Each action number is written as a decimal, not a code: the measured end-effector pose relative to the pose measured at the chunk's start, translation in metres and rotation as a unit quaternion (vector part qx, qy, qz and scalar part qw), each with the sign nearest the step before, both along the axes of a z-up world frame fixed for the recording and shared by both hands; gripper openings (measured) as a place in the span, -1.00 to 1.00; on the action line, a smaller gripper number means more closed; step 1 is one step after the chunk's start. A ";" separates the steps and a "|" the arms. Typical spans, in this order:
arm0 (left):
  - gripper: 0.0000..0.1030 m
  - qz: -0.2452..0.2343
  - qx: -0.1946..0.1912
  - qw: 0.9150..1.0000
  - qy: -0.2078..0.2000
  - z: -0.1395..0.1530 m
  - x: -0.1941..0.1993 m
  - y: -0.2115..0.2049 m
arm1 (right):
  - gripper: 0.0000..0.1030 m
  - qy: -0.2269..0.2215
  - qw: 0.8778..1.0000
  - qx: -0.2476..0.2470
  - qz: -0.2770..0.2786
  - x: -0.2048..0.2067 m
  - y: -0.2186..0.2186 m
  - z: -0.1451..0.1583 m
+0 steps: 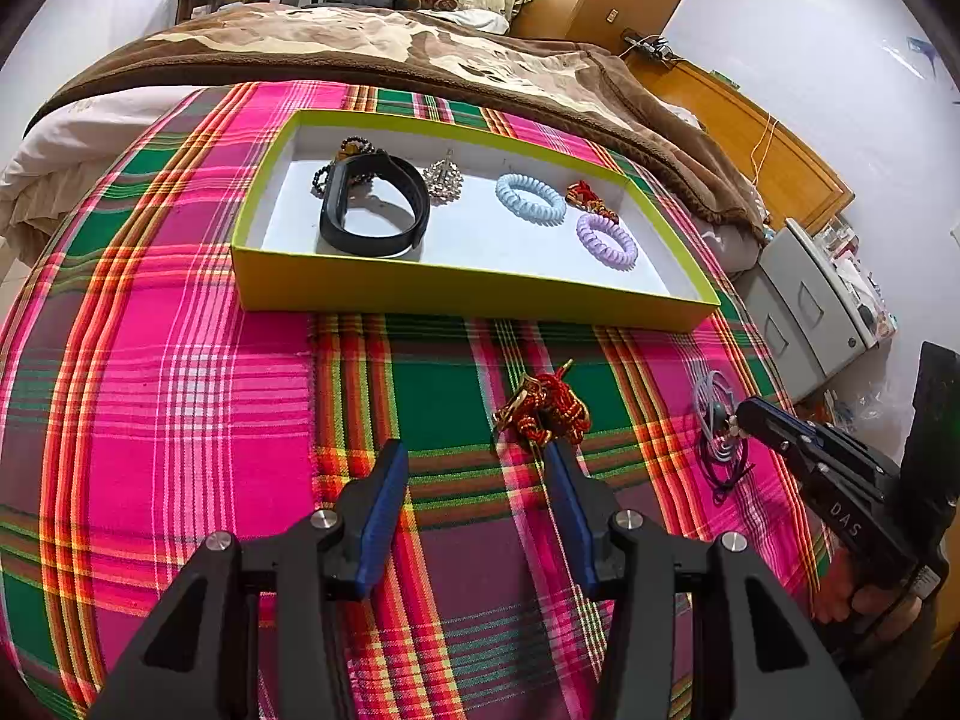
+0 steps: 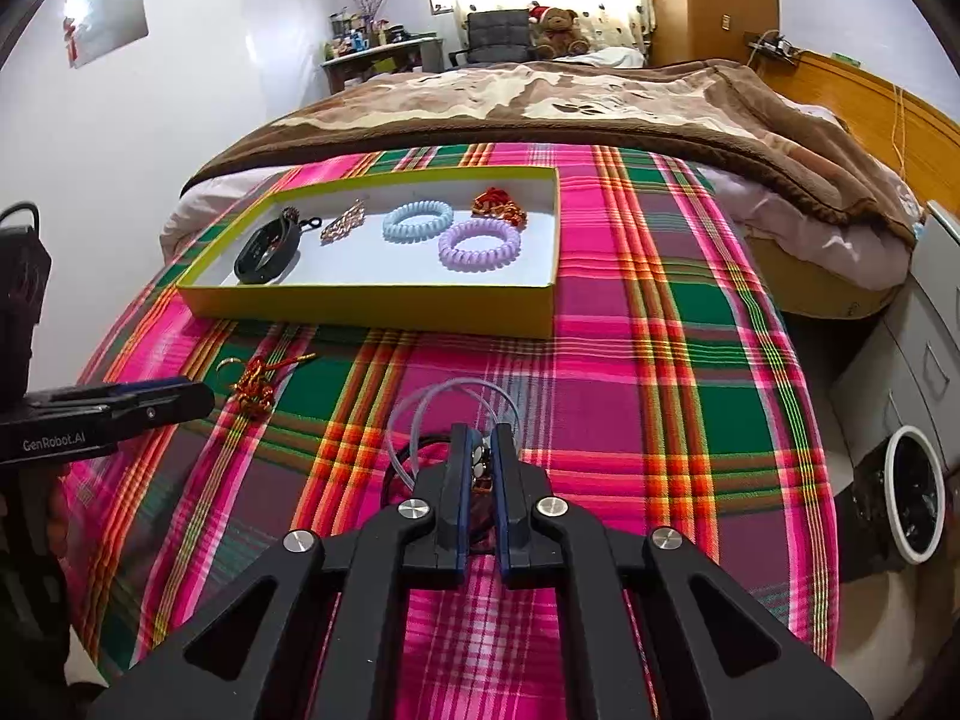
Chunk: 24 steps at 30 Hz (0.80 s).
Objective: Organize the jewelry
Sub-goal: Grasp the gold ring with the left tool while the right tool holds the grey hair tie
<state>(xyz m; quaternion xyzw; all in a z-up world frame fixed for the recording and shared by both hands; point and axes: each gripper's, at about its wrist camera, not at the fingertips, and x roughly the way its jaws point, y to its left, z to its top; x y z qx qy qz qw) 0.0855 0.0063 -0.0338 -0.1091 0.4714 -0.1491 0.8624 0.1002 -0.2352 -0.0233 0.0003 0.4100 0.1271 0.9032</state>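
Right wrist view: the right gripper [image 2: 483, 450] is clamped on a tangle of clear and dark cords [image 2: 420, 420] with small metal beads, lying on the plaid cloth [image 2: 630, 390] short of the yellow-green tray [image 2: 372, 306]. The left gripper [image 1: 474, 468] hangs wide beside a red-gold knot charm [image 1: 543, 408].

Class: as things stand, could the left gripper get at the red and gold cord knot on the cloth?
Probably yes: the left gripper is open, the knot lies just past its fingertips, nothing between.

Red-gold cord charm [image 1: 543, 411] on plaid cloth [image 1: 180, 396]; cord bundle [image 2: 420, 420] pinched.
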 end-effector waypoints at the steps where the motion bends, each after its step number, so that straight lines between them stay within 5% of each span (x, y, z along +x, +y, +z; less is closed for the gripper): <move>1: -0.05 0.000 0.000 1.000 0.000 0.000 0.000 0.000 | -0.92 -0.003 1.000 0.006 -0.002 -0.001 -0.002 0.002; 11: -0.05 -0.007 0.005 1.000 0.000 0.001 0.002 -0.004 | -0.93 -0.027 0.993 0.117 -0.024 -0.006 -0.028 0.024; 24: -0.11 -0.010 0.050 0.998 -0.023 0.001 0.012 -0.017 | -0.93 -0.063 0.989 0.129 -0.037 -0.014 -0.039 0.047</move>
